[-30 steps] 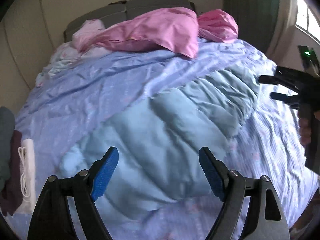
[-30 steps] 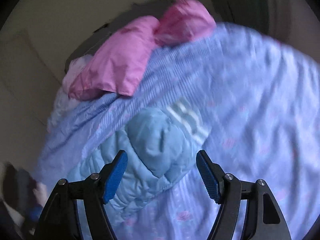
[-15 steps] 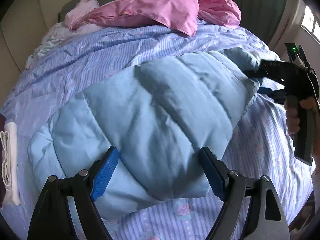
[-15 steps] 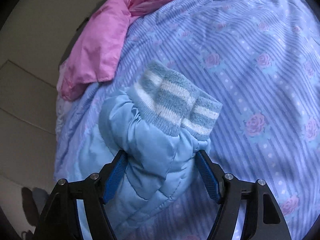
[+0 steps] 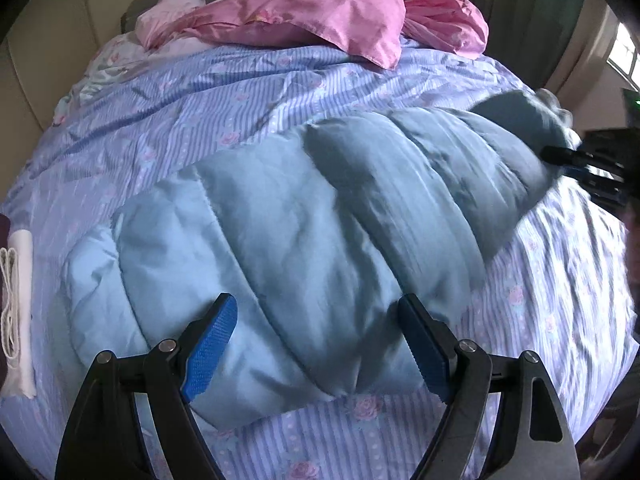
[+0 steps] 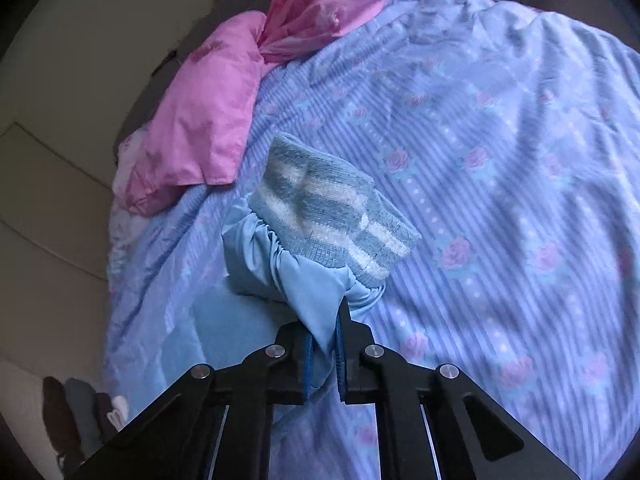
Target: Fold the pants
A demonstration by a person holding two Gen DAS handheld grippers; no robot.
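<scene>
Pants: light-blue quilted pants [image 5: 280,240] lie spread along the bed [image 5: 200,92], waist end near the left gripper, knitted striped cuff [image 6: 328,208] at the far end.
Right gripper: right gripper [image 6: 322,344] has its jaws pinched tight on the blue fabric just behind the cuff.
Left gripper: left gripper [image 5: 316,344] hovers over the near edge of the pants, jaws wide apart, holding nothing.
Done: one leg end is gripped; no fold shows yet.
Left: judging by this, the near end needs gripping and every fold remains.
Nearby: pink pillows [image 5: 320,12] at the headboard, well apart.
</scene>
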